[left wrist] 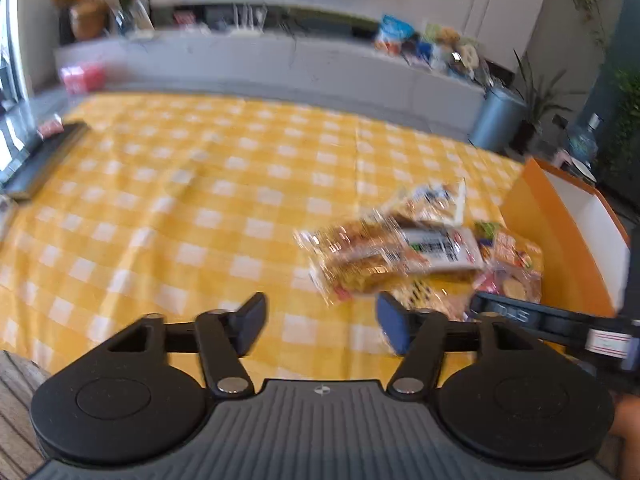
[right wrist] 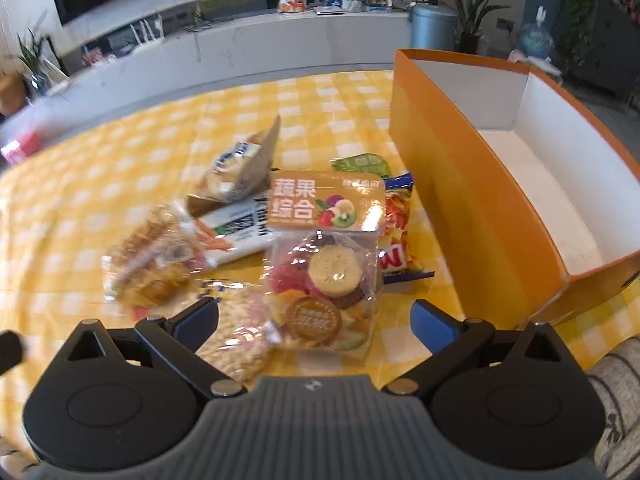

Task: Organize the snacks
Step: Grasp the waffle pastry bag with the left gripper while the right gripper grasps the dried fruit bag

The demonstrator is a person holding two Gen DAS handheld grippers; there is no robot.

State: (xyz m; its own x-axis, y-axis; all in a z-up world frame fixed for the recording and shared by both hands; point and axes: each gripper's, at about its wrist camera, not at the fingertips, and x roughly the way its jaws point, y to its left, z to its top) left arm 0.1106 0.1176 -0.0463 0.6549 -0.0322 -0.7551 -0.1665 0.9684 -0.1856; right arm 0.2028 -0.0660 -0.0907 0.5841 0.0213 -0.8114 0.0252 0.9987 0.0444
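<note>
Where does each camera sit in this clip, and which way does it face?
Left wrist: behind the open left tongs, looking across the yellow checked tablecloth with the snack pile at right; the right tool's black arm crosses the lower right.
Right wrist: behind the open right tongs, looking down at the fruit chip bag.
Shared: the orange box, the bread packet and the back counter.

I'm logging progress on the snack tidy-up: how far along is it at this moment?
Nothing looks done: the orange box shows only its bare white inside. Nothing is in hand either; the right gripper is open, jaws either side of the dried-fruit bag, and the left gripper is open and empty. The whole pile, including the bread packet, still lies on the checked cloth.
</note>
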